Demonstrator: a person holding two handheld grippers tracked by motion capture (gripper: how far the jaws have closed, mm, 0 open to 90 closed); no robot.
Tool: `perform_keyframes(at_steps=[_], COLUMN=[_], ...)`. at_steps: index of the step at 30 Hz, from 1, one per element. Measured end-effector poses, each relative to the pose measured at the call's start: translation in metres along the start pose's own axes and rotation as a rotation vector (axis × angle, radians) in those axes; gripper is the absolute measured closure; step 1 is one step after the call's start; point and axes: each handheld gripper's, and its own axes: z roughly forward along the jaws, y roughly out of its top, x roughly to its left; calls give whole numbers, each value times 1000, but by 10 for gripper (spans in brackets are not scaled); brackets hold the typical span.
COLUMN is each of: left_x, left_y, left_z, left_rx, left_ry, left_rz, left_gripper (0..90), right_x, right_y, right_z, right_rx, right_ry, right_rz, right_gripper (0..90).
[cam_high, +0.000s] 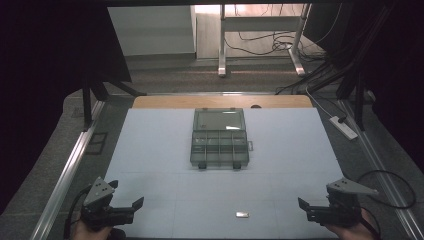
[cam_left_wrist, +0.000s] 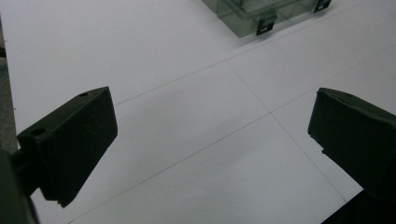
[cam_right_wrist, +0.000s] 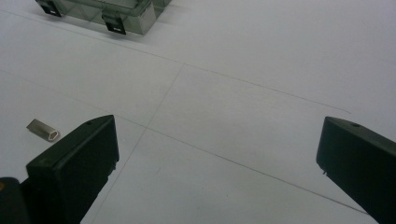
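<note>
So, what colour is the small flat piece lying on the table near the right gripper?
Silver metal, shiny with a pale end. The right gripper view shows it best.

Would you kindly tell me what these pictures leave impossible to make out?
- Clear plastic compartment box, high view: contents too small and dim to tell.
- Same box, both gripper views: cut off by the top edge.
- Small silver metal piece, high view: too small to identify; right gripper view shows a flat sleeve with an open end.

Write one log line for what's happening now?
left gripper: open, empty | right gripper: open, empty | metal piece: on mat | organizer box: lid open
</note>
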Motion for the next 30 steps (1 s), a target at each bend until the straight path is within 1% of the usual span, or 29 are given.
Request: perform_keyframes(at_steps=[2, 7, 16, 20, 29, 30], left_x=[0, 2, 0, 0, 0, -1], left_y=[0, -1, -1, 0, 0, 0], left_z=[0, -1, 0, 0, 0, 0], left_rx=[3, -6, 1, 4, 6, 6], left_ry=[0, -9, -6, -4, -4, -3], left_rz=[-1, -17, -4, 0, 8, 9], left_gripper=[15, 16, 17, 17, 16, 16], right_x=[1, 1, 2, 3, 2, 3], right_y=[0, 1, 1, 2, 2, 3], right_z=[0, 2, 3, 4, 3, 4], right_rx=[2, 16, 32, 38, 38, 40], right_ry=[-2, 0, 9, 14, 47, 59], right_rz=[-3, -7, -19, -33, -38, -47], right_gripper=[0, 0, 0, 0, 0, 0])
